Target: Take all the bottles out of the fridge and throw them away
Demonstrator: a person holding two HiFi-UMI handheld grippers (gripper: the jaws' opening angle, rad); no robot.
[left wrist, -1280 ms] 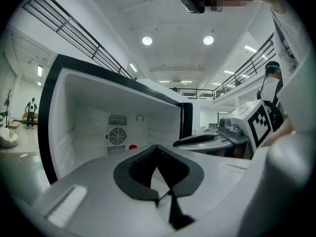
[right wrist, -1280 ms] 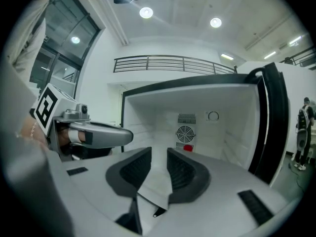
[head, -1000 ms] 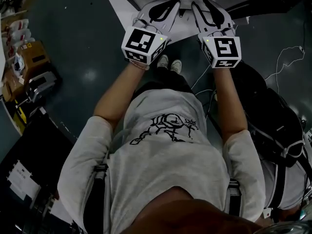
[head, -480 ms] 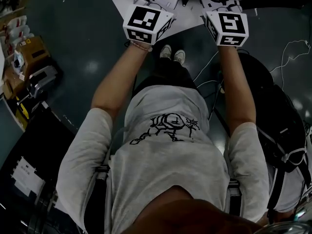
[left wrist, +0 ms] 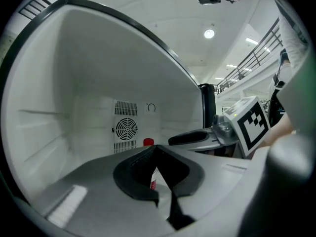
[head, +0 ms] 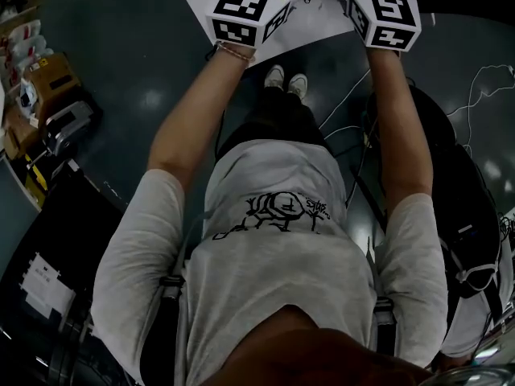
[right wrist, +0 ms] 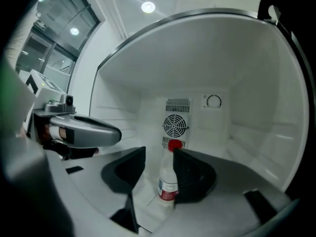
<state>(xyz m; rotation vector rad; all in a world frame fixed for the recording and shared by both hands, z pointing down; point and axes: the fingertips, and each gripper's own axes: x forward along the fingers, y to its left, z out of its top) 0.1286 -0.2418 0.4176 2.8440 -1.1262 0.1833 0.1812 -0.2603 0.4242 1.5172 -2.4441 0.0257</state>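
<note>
Right hand-held gripper, seen along its own jaws: the jaws stand apart, having just been opening. A clear plastic bottle stands upright between them at lower centre of the frame, closer to the right-hand jaw, and no grip on it can be made out. The bottle has a red cap and stands on the floor of the white fridge, in front of the round fan grille in the back wall.

Left hand-held gripper: jaws together, clamping nothing, with the bottle partly visible behind them.

Head view: the person stretches both arms toward the top edge.
</note>
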